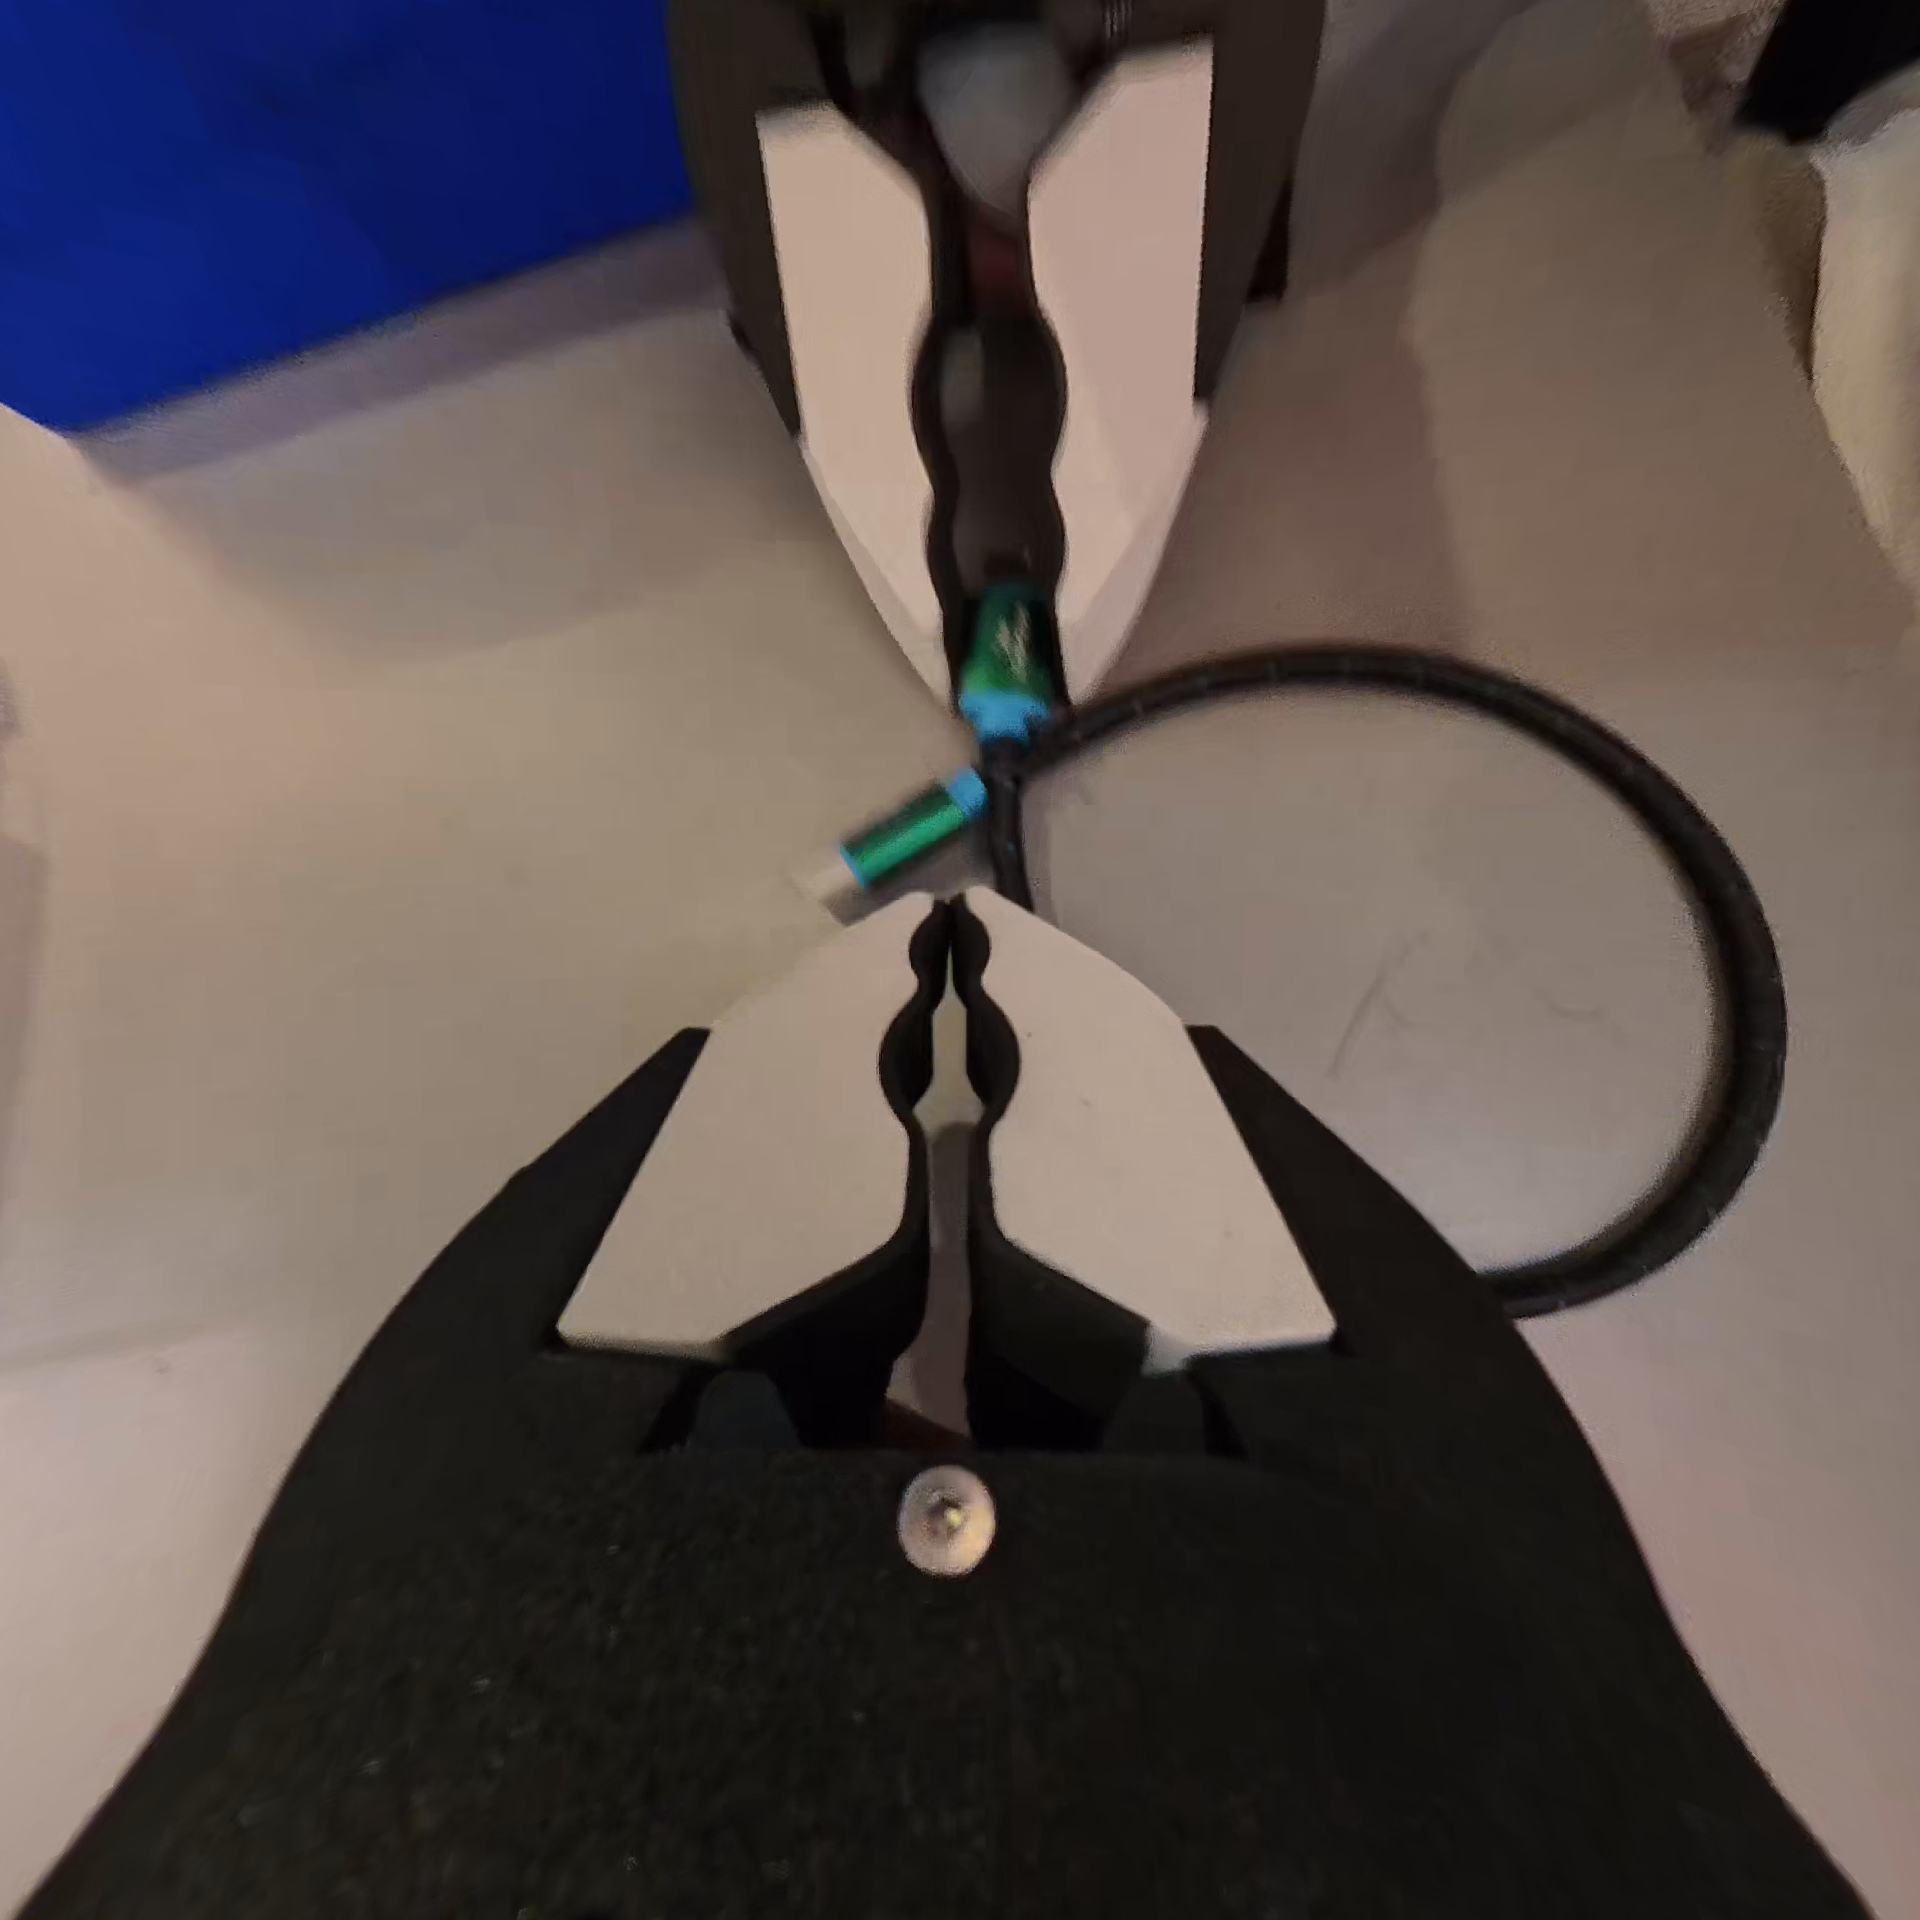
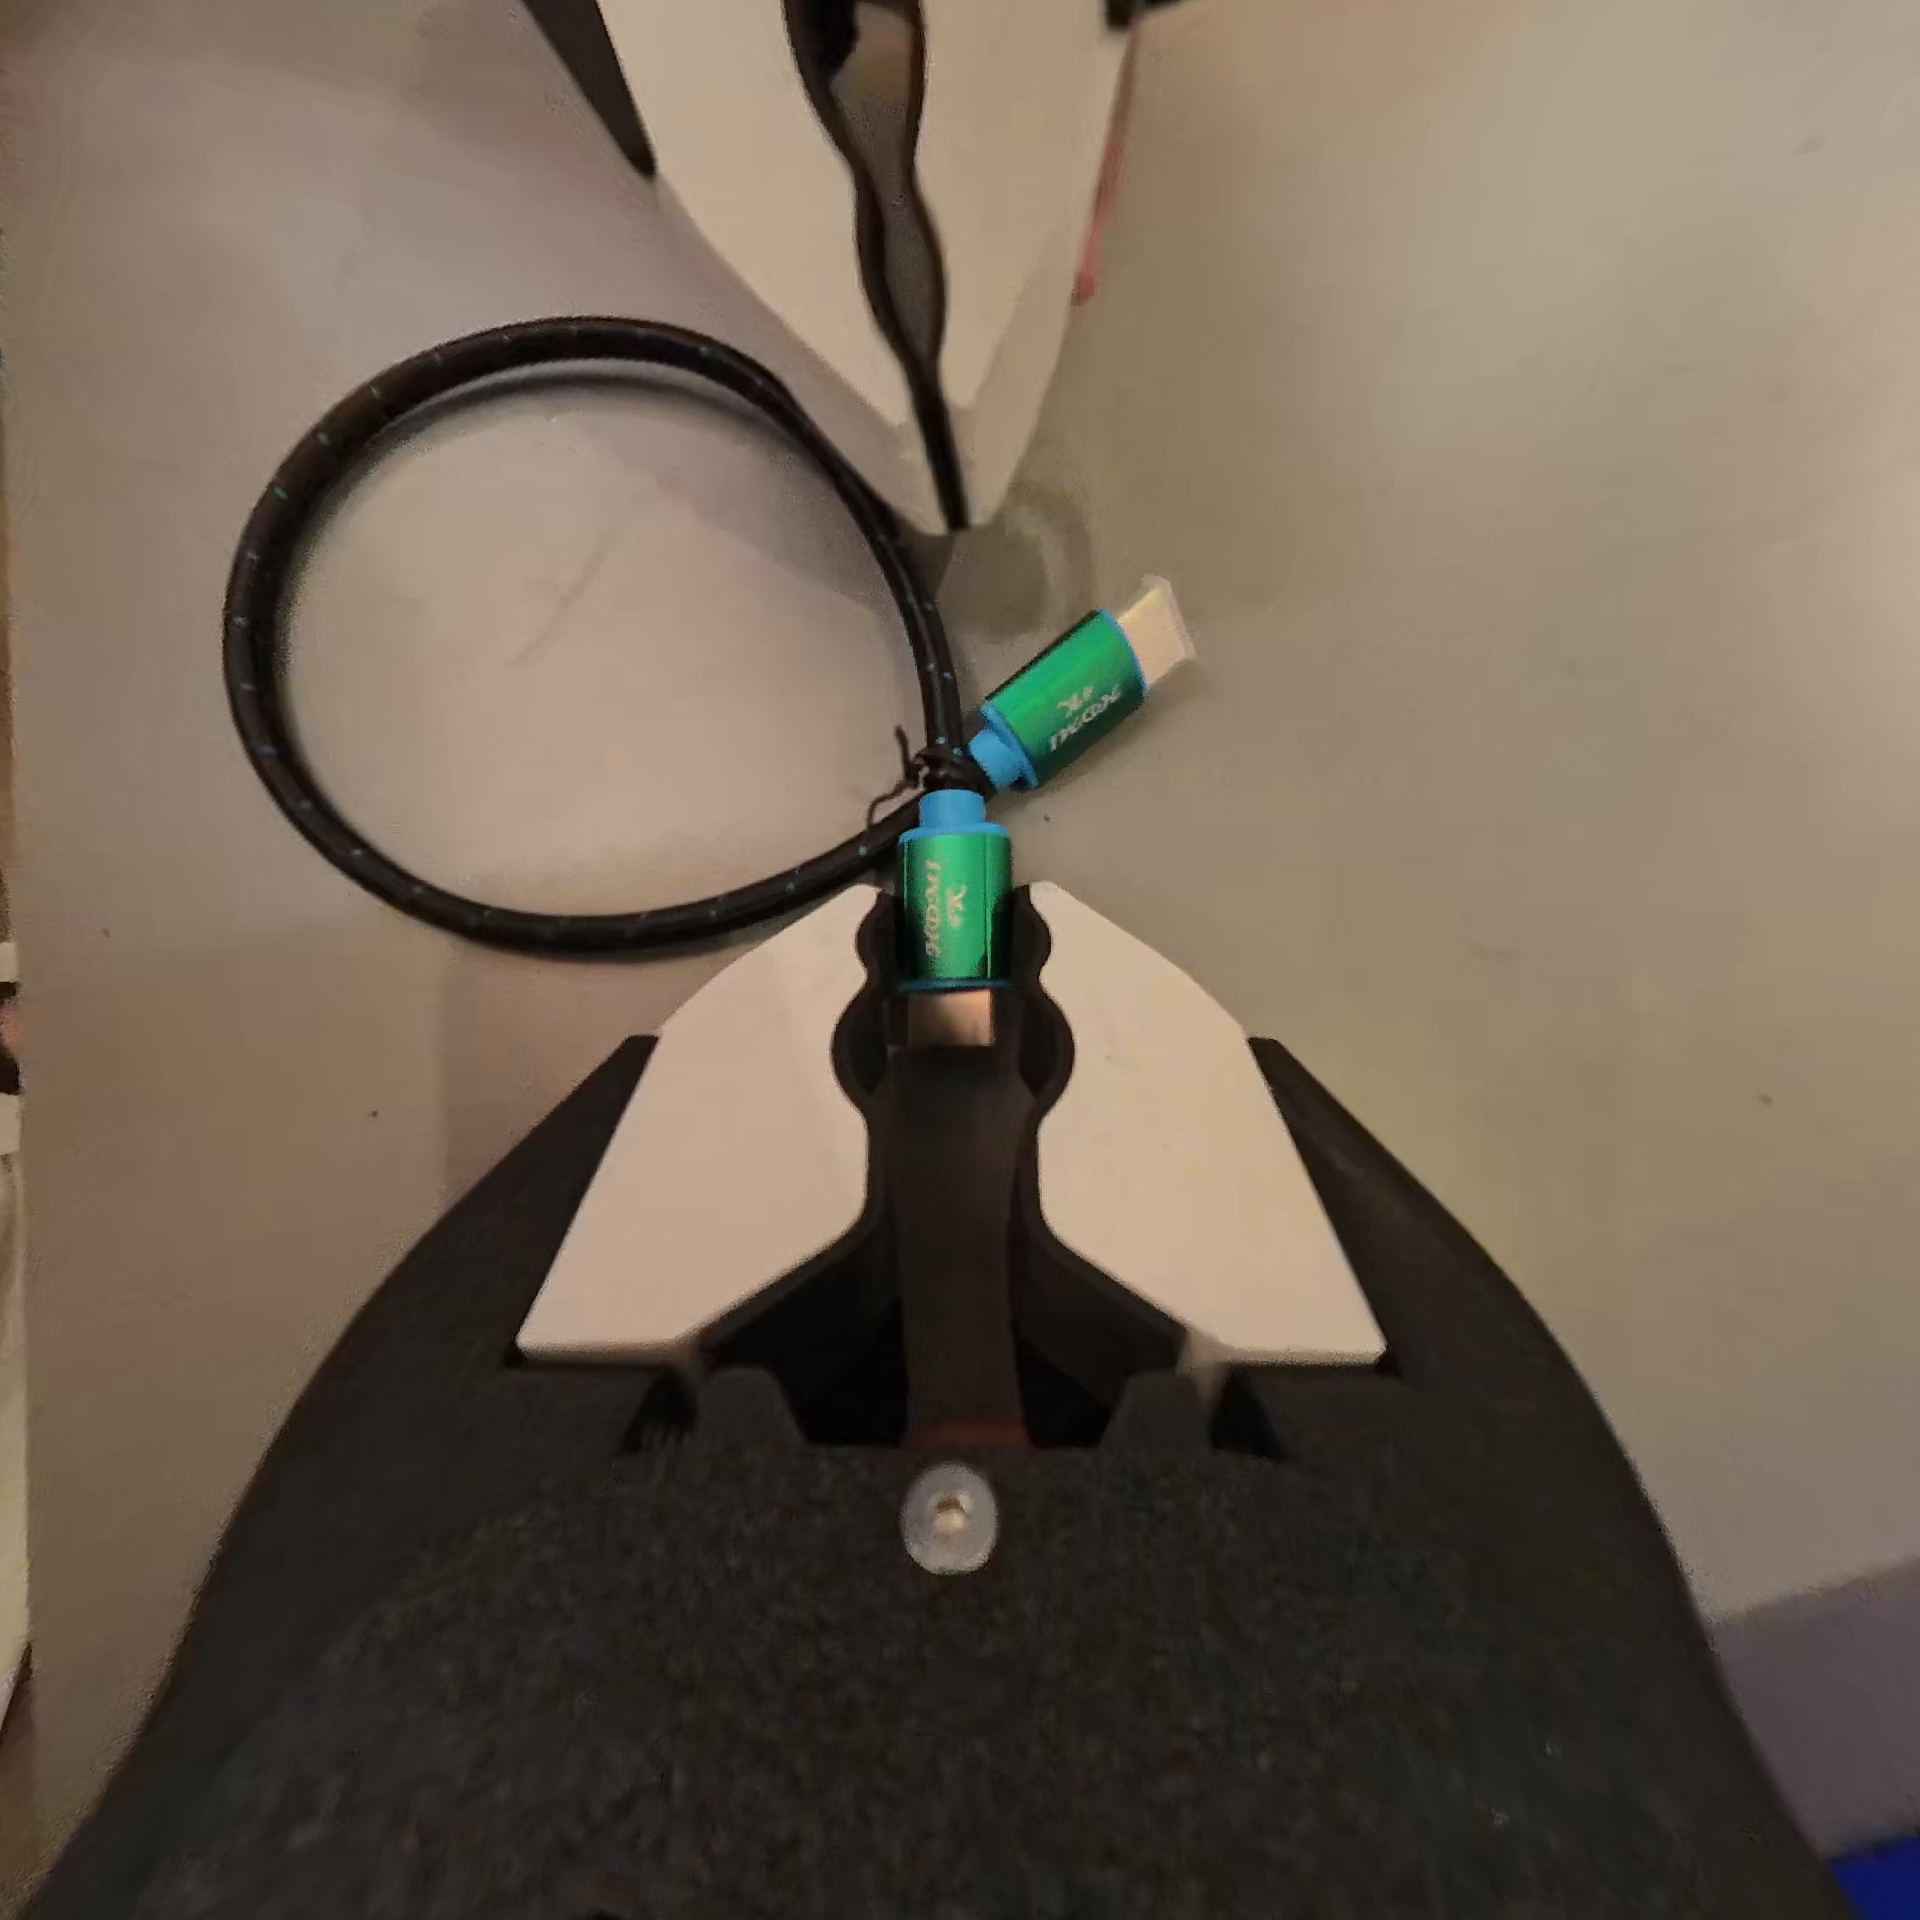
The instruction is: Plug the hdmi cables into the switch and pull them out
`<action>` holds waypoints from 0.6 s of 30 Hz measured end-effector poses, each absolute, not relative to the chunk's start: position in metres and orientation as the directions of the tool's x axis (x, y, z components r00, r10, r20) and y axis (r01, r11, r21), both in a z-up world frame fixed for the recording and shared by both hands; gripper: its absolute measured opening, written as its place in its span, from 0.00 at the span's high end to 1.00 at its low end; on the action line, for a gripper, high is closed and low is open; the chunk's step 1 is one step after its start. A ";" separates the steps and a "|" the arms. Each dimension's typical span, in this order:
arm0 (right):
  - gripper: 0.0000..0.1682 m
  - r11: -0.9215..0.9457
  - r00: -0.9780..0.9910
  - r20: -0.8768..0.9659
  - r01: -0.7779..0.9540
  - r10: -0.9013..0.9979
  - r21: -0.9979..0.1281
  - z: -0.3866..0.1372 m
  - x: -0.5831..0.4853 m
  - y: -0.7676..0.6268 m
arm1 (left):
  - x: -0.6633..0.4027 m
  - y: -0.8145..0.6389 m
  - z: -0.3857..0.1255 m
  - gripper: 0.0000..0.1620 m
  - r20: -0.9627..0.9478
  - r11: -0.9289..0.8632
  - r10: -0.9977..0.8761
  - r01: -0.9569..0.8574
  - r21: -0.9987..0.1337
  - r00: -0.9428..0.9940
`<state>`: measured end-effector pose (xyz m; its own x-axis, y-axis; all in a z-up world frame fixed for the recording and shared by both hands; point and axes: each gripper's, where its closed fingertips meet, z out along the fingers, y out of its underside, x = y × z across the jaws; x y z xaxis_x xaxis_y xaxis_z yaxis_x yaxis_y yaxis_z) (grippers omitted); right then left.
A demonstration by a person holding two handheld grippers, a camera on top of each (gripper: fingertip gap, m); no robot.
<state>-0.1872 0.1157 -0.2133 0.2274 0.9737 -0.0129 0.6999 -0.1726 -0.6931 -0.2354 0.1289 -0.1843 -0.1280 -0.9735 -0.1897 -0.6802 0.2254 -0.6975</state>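
Note:
A short black braided HDMI cable [image 2: 249, 644] lies in a loop on the beige table [image 2: 1507, 727], with a green metal plug at each end. My right gripper [image 2: 954, 894] is shut on one green plug [image 2: 954, 920], whose metal tip points back toward the camera. The other green plug [image 2: 1081, 675] lies free on the table, just beyond it. My left gripper [image 1: 951, 914] is shut and empty, its tips right beside the free plug [image 1: 904, 842]. The two grippers face each other: the right one [image 1: 1016, 701] shows across in the left wrist view and the left one [image 2: 956, 520] in the right wrist view. No switch is in view.
A blue surface [image 1: 260, 187] lies past the table's edge at the top left of the left wrist view. A pale object [image 1: 1870, 312] sits at the top right of that view. The cable loop [image 1: 1704, 935] curves to the right of the left gripper. The tips of one gripper are about 6 cm away from the tips of the other.

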 end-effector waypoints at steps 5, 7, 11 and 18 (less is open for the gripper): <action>0.88 -0.064 0.085 -0.005 0.698 0.996 -0.713 -0.208 -0.199 0.098 | -0.218 0.135 -0.183 0.78 -0.181 0.271 -0.963 -0.701 -0.660 -0.202; 0.88 -0.017 0.009 -0.014 0.657 1.000 -0.753 -0.199 -0.202 0.082 | -0.221 0.115 -0.187 0.78 -0.025 0.226 -0.957 -0.690 -0.688 -0.288; 0.88 0.014 -0.029 -0.005 0.601 1.000 -0.799 -0.183 -0.196 0.068 | -0.226 0.084 -0.166 0.77 0.176 0.103 -0.903 -0.592 -0.799 -0.393; 0.88 0.038 -0.047 0.015 0.560 0.999 -0.827 -0.170 -0.200 0.067 | -0.220 0.080 -0.180 0.84 0.178 0.120 -0.896 -0.606 -0.786 -0.407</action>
